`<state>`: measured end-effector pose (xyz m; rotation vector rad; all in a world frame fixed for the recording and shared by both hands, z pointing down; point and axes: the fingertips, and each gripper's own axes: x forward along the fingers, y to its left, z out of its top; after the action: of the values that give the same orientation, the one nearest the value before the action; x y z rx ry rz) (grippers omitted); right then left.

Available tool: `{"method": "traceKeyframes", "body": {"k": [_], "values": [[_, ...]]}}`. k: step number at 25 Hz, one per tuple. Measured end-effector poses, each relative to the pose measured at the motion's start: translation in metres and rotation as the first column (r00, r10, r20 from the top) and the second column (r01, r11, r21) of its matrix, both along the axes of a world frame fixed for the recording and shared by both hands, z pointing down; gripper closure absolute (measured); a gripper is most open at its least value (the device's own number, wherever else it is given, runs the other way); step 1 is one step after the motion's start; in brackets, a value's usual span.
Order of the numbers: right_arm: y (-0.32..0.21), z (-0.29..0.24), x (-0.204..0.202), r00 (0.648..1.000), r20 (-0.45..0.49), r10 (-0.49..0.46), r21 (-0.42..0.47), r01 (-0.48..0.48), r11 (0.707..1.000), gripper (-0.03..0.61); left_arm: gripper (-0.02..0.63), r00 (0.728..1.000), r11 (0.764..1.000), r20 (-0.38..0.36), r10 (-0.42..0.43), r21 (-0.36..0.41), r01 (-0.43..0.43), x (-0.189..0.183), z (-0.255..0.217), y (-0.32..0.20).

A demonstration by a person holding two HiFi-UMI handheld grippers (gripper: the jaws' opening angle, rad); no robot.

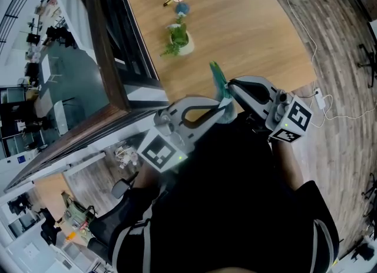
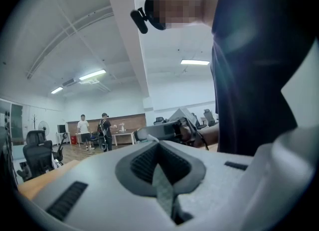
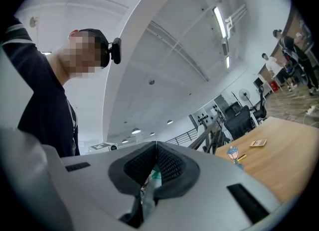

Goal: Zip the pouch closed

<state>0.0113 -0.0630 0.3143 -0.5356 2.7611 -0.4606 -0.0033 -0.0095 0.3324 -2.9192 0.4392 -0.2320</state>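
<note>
Holding teal pouch [image 1: 218, 81] aloft, pinched at both jaw tips: left gripper [image 2: 159, 148] clenched on a fabric edge to anchor it, right gripper [image 3: 155, 150] clamped on a teal bit, probably the zip pull, readying for the draw.

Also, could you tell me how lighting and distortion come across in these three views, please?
Head view: heavy fisheye bends the table edge, and the person's dark clothing swallows the lower half. Left gripper view: black vignetted corners, bright ceiling lights. Right gripper view: same vignette, a glaring strip light, and the pouch sits too near to be sharp.
</note>
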Motion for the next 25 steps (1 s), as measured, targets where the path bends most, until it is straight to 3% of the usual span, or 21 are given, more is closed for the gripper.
{"method": "traceKeyframes", "body": {"k": [12,25], "values": [[-0.034,0.012,0.034,0.987,-0.036,0.156,-0.054,-0.157,0.986,0.563,0.612,1.000,1.000,0.000,-0.022,-0.007,0.022,-0.012,0.000,0.001],[-0.062,0.012,0.108,0.929,-0.038,0.369,-0.070,-0.371,0.926,0.563,0.612,0.995,0.995,0.012,-0.097,0.002,0.096,-0.041,-0.004,-0.011]]}}
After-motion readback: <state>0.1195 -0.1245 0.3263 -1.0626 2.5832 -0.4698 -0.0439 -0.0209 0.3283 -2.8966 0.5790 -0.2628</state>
